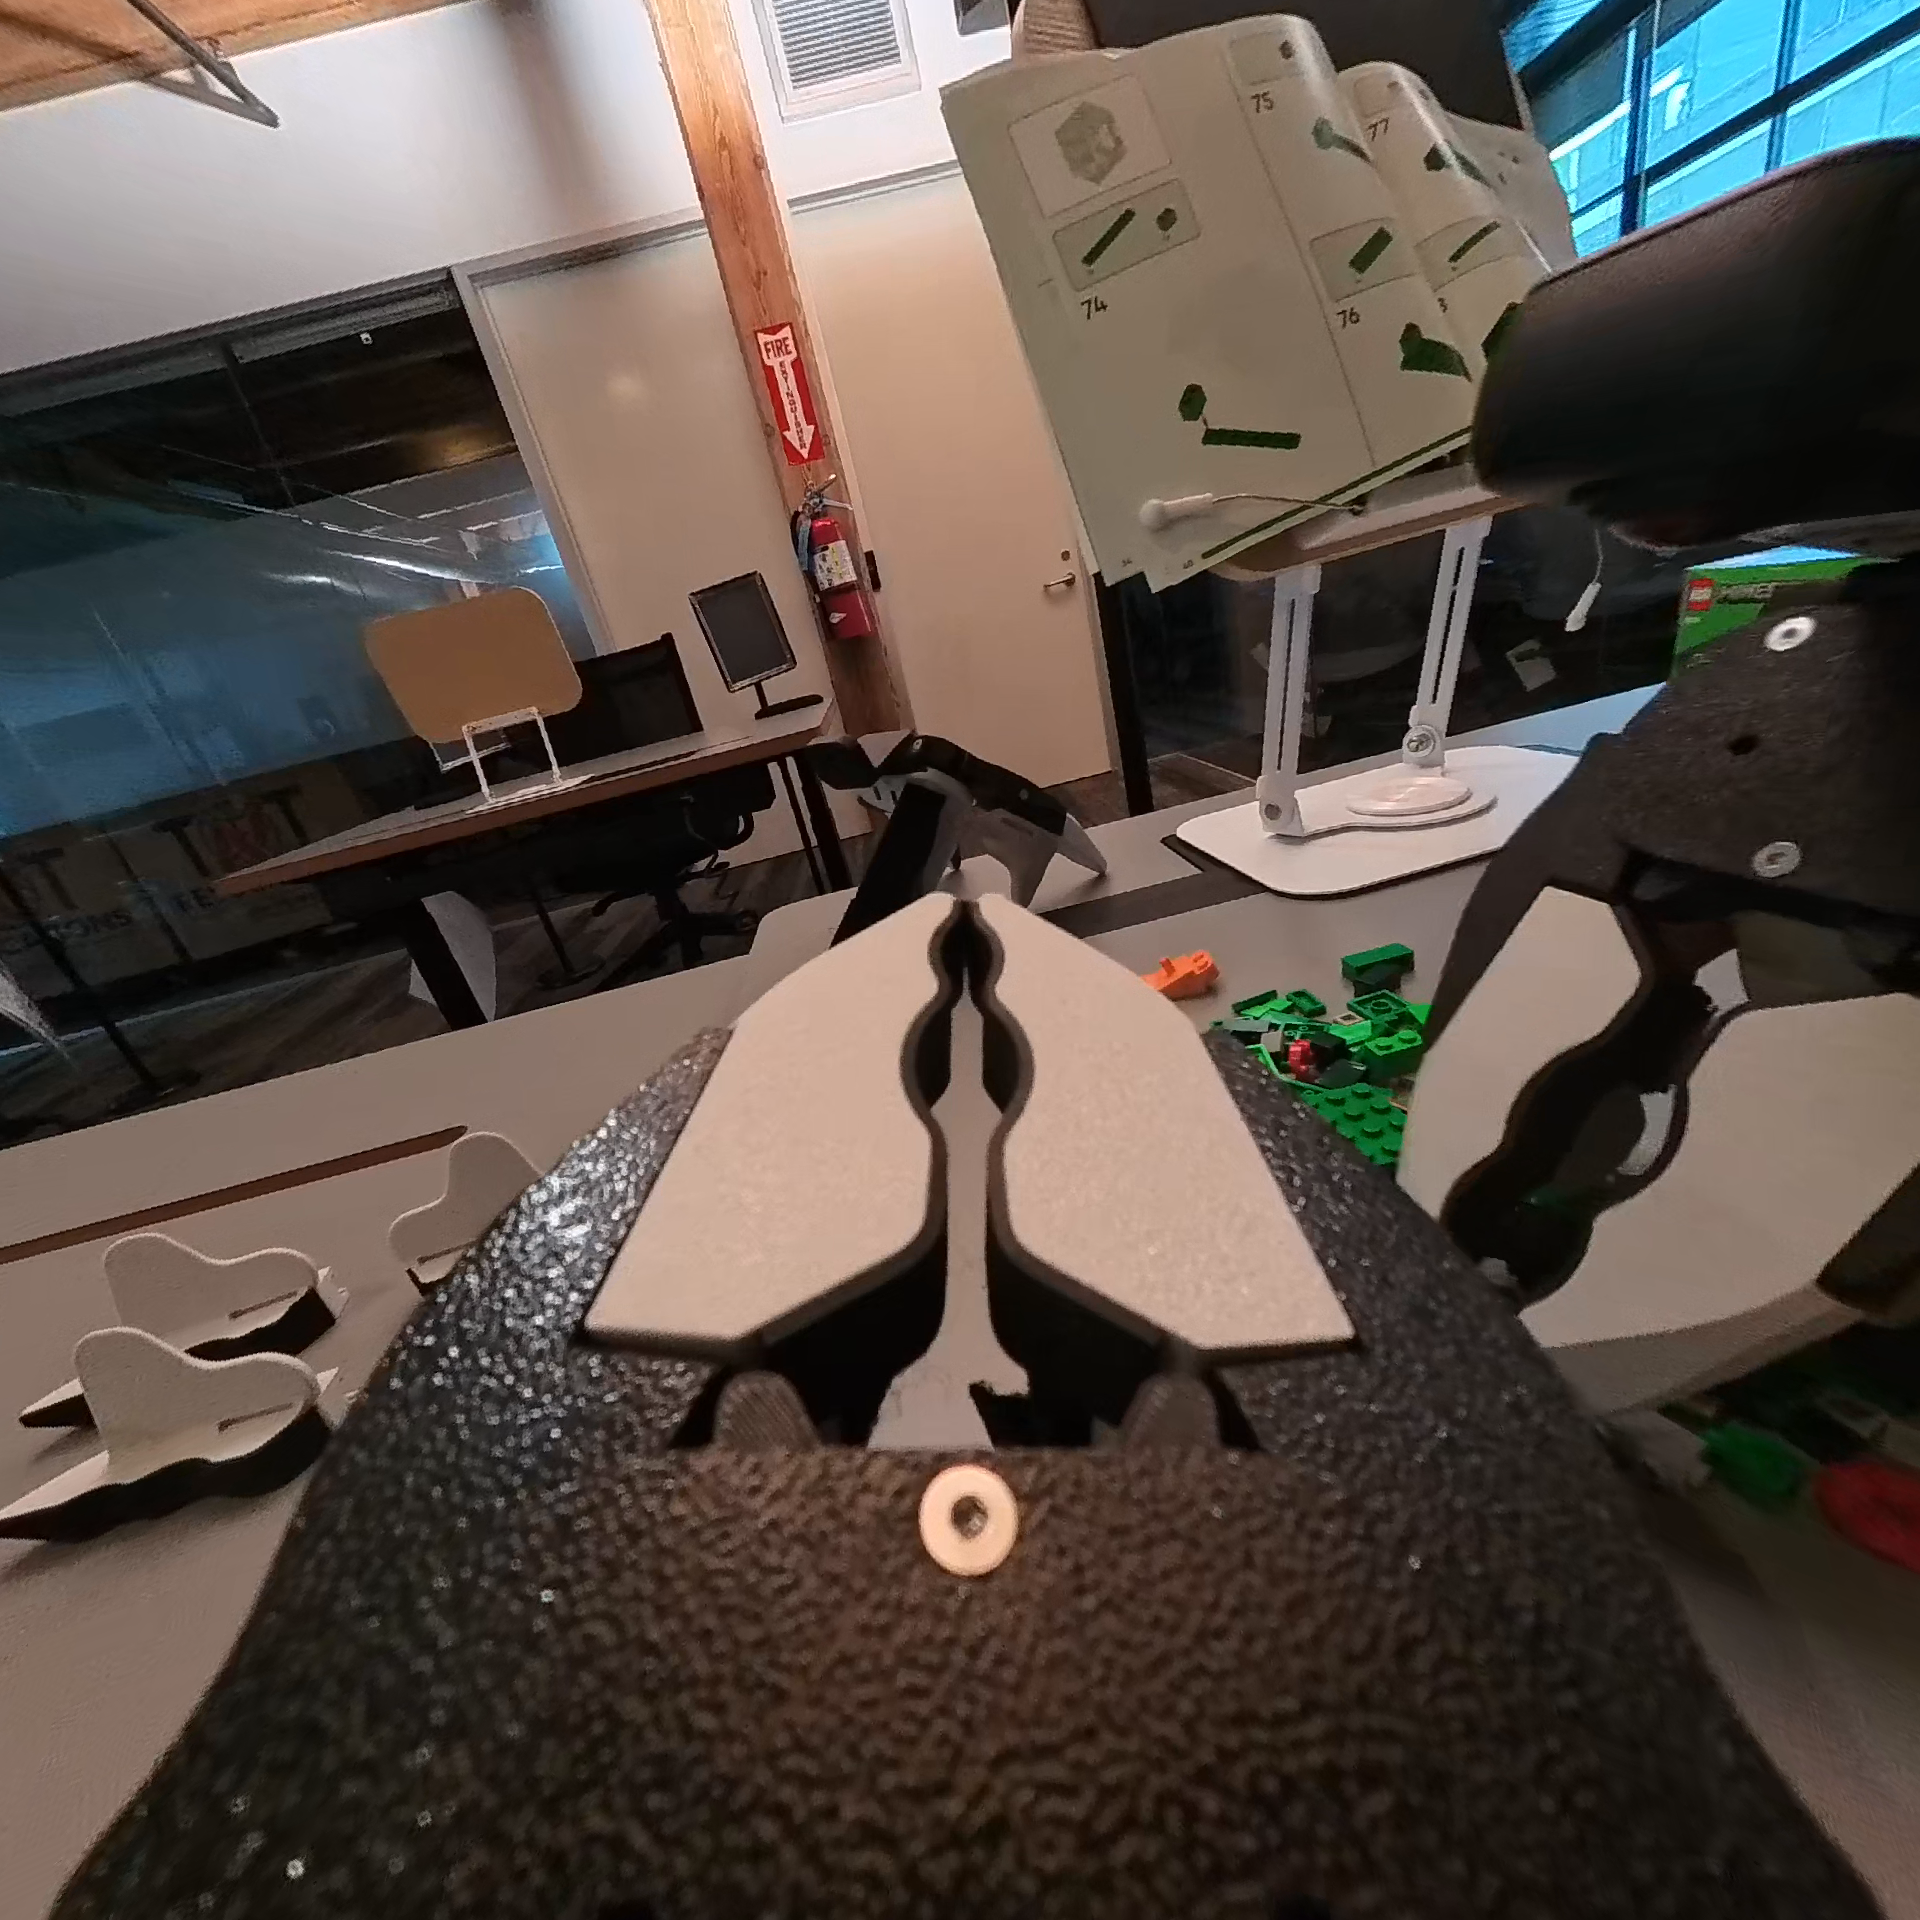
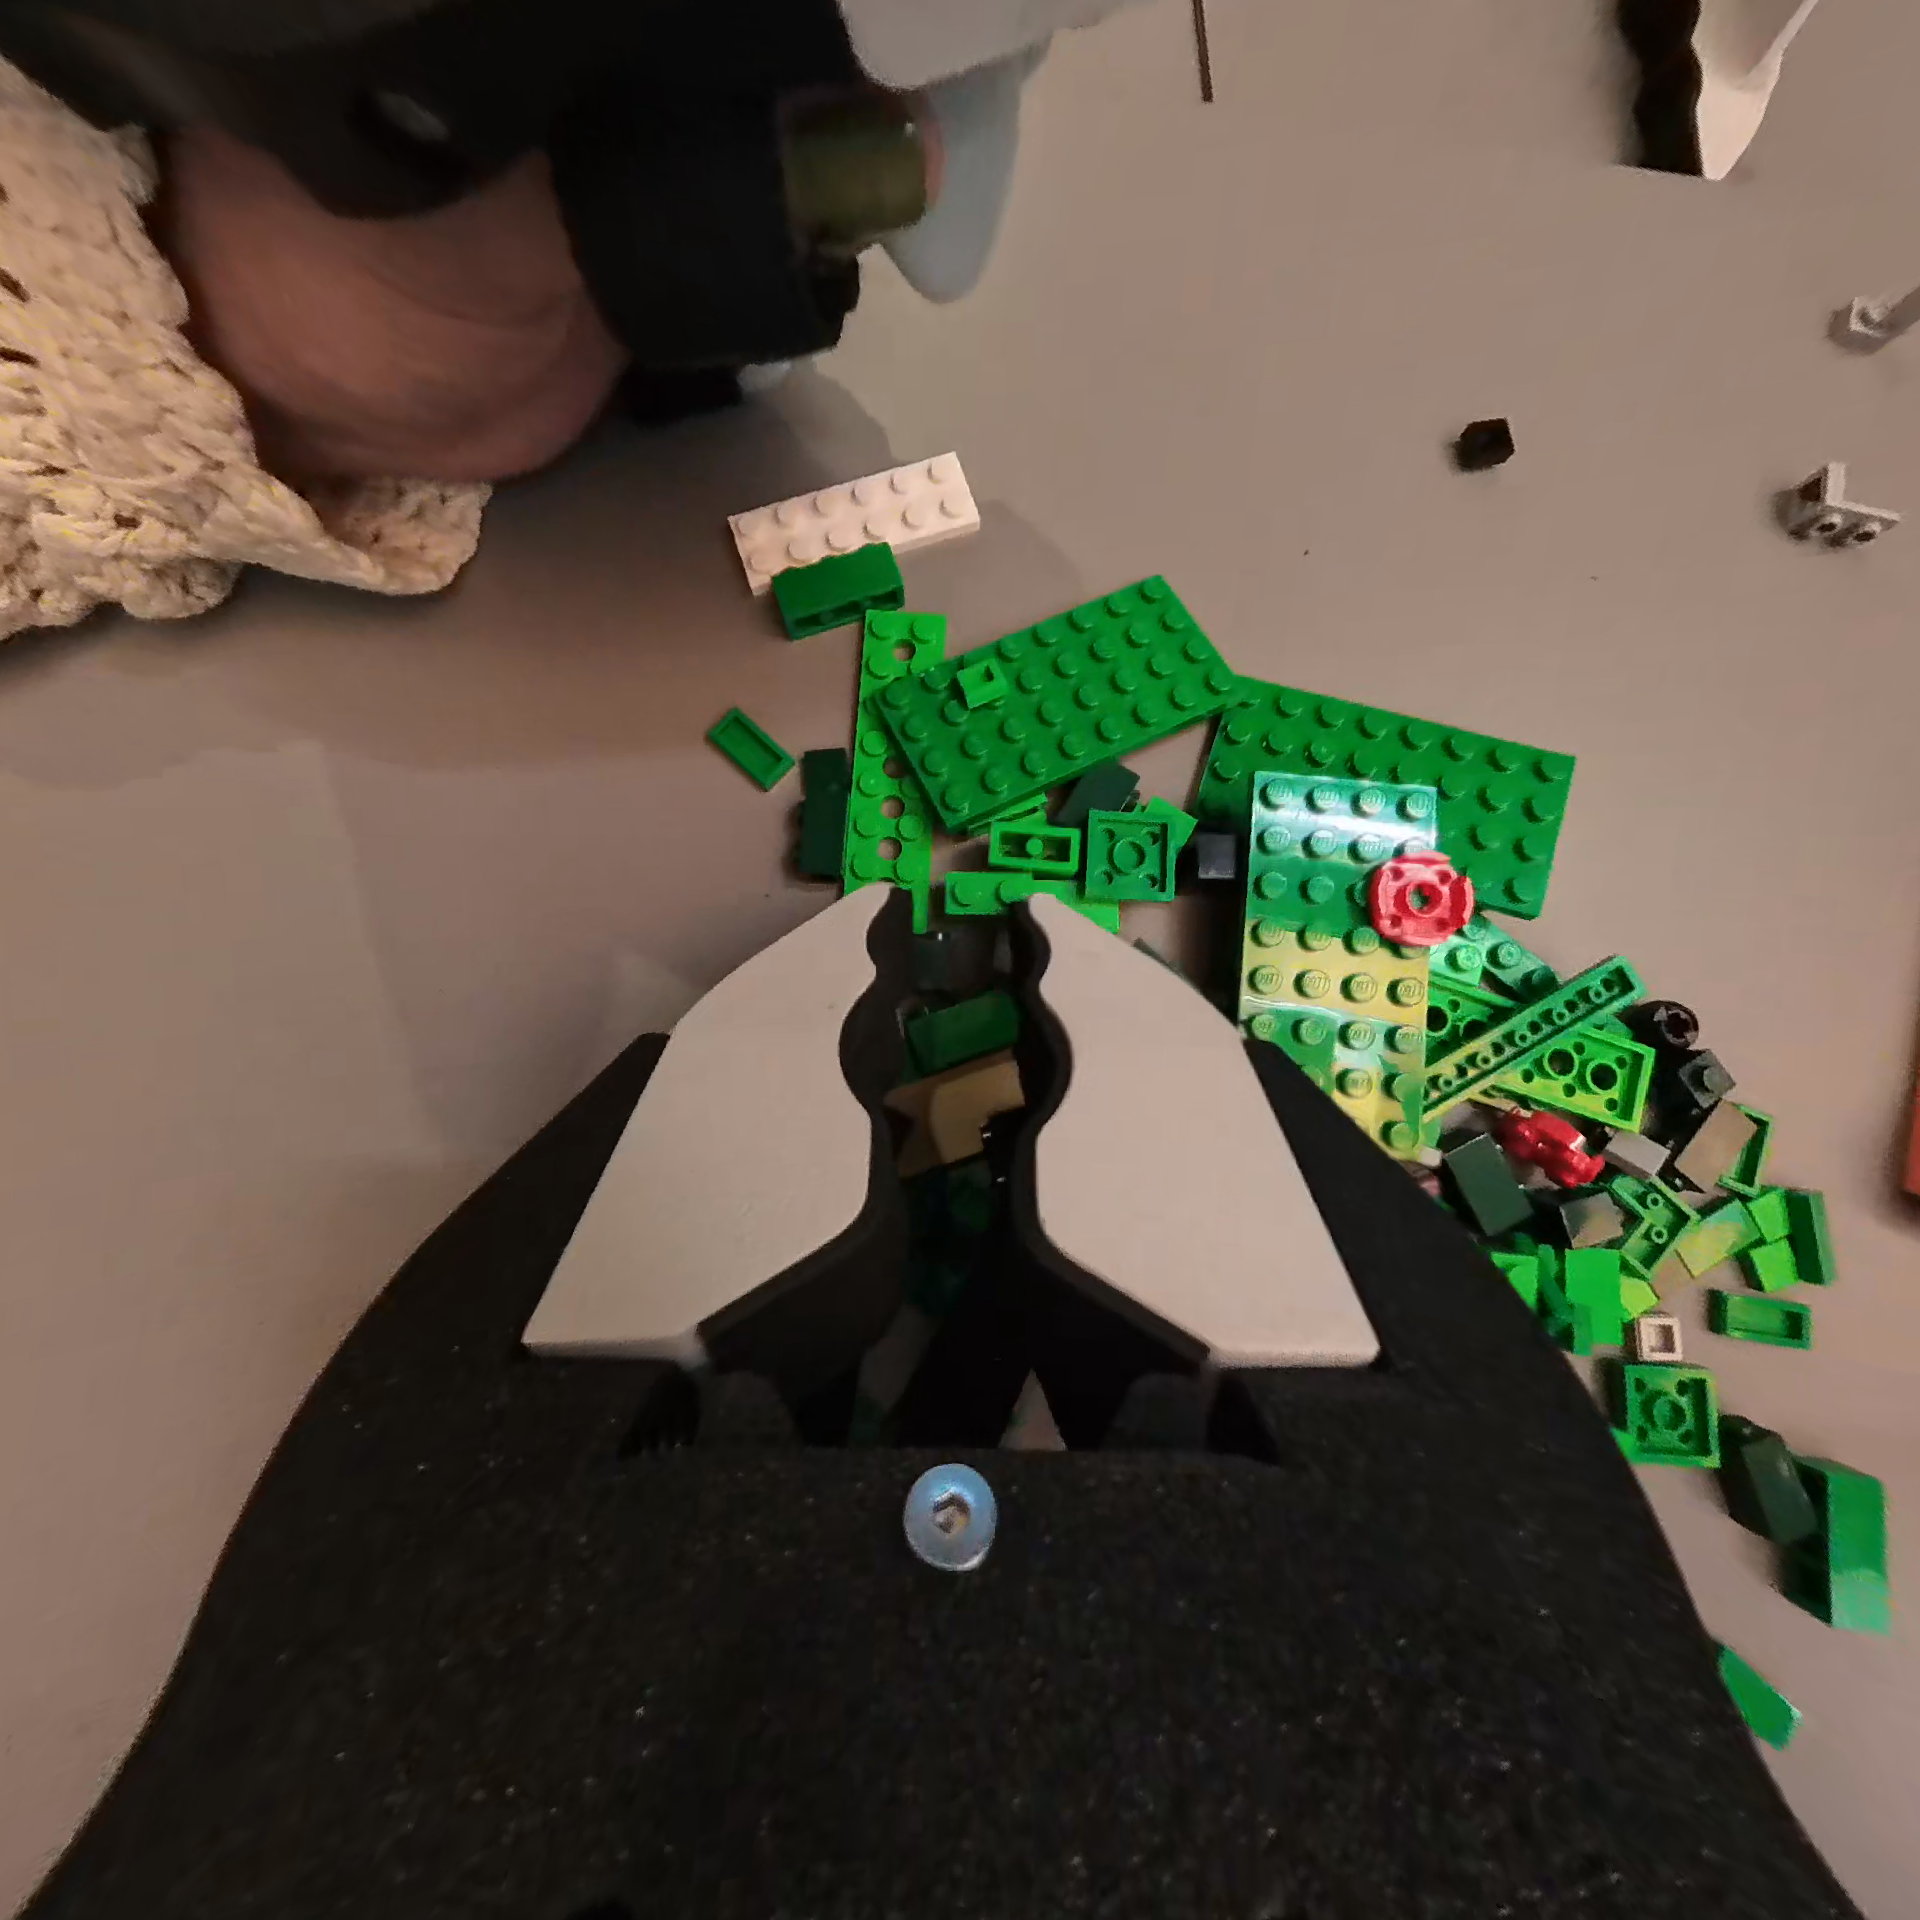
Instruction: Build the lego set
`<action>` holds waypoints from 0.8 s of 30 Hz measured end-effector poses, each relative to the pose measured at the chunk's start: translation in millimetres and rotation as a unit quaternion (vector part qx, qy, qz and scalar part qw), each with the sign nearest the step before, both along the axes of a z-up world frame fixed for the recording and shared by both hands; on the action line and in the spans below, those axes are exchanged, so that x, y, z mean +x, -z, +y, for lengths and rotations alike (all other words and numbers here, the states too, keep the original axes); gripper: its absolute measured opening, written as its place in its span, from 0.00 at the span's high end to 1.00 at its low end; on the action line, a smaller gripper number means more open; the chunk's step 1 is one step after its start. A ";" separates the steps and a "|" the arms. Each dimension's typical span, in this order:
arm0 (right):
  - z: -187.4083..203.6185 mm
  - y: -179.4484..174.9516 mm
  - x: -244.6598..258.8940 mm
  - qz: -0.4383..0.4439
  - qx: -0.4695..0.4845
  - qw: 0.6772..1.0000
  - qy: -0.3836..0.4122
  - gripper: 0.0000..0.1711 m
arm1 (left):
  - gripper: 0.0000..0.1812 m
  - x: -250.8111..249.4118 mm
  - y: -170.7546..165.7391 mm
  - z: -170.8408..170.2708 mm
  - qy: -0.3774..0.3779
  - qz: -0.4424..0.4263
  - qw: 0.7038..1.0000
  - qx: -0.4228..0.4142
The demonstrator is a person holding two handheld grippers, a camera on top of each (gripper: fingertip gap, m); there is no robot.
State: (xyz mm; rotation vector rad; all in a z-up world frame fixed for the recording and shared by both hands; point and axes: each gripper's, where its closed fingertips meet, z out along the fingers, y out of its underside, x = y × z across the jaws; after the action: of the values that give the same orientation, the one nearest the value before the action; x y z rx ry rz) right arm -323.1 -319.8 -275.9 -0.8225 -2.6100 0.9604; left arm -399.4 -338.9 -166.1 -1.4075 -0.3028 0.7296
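Right wrist view: right gripper sits low over the heap of loose green plastic bricks and plates on the grey tabletop, jaws slightly apart, nothing clearly clamped. Left gripper is raised above the table, jaws together and empty. An open white instruction booklet is propped on a white stand behind.

Brick pile: mostly bright and dark green. Round piece red; studded plate white. Table plain grey.
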 end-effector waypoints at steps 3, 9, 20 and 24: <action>2.3 0.1 -4.5 0.009 0.012 1.000 0.003 0.89 | 1.00 0.1 0.1 0.3 0.001 0.000 1.000 0.000; 3.5 1.5 -7.6 0.022 0.030 0.999 -0.004 0.90 | 1.00 -0.2 0.3 0.4 0.002 -0.002 1.000 0.000; 4.0 0.6 -4.2 0.038 0.036 0.998 -0.028 0.96 | 1.00 -0.2 0.1 0.2 0.003 -0.001 1.000 0.000; 2.5 1.8 -6.0 0.037 0.034 0.998 -0.023 0.92 | 1.00 0.5 0.4 1.0 0.004 0.001 1.000 -0.002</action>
State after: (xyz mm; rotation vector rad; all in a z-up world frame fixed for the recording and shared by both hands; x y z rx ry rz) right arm -329.0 -317.3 -277.7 -0.6990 -2.5933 0.8901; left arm -398.9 -337.8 -166.5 -1.4115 -0.2941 0.7245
